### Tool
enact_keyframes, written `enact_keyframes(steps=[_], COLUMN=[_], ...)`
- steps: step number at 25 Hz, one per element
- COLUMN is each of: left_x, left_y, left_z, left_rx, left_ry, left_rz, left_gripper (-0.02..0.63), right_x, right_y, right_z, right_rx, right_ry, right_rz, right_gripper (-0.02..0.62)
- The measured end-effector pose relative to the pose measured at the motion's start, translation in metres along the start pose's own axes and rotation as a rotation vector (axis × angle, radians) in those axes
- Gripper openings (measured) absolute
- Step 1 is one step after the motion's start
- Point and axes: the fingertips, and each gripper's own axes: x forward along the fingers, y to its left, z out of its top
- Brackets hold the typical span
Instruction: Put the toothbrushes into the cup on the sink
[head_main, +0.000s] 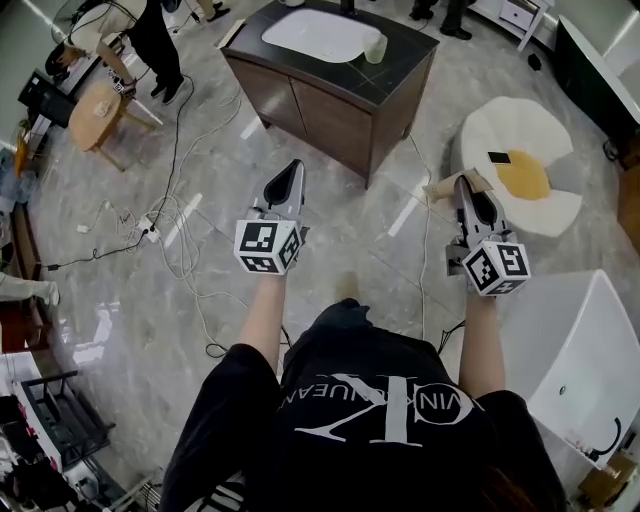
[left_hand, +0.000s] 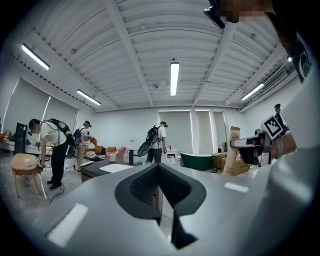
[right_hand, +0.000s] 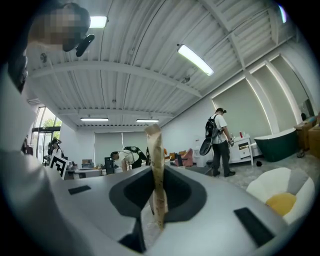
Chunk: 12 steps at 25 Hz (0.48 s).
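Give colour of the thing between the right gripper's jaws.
Tan-beige flat strip, clearest in the right gripper view.

head: steeply down, sink cabinet (head_main: 330, 70) far | 2 gripper views: forward, share green bathtub (left_hand: 196, 161)

The right gripper (right_hand: 158, 175) pinches, seemingly, a wrapped toothbrush (right_hand: 155, 142).

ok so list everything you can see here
dark wooden cabinet with black top: one, brown, far centre
white sink basin: one, white, in the cabinet top
pale translucent cup: one, clear, right of the basin
egg-shaped floor cushion: one, white and yellow, far right
black phone: one, on the cushion
white bathtub: one, near right
round wooden table: one, tan, far left
floor cables: several, white and black, left
tan flat stick, likely a toothbrush: one, clamped at right
left gripper: grey, shut, empty
right gripper: grey, shut on the stick
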Motion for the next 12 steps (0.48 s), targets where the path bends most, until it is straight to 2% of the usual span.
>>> enact_keyframes(steps=[12], left_x=[0.118], left_y=[0.071], left_z=[-0.002], left_rx=[0.005], left_ry=[0.013], left_rz=[-0.037], left_gripper=[0.011], right_x=[0.121], right_y=[-0.043], right_z=[-0.006], right_rx=[0.020], right_ry=[-0.001], right_rz=[-0.031], right_gripper=[0.054])
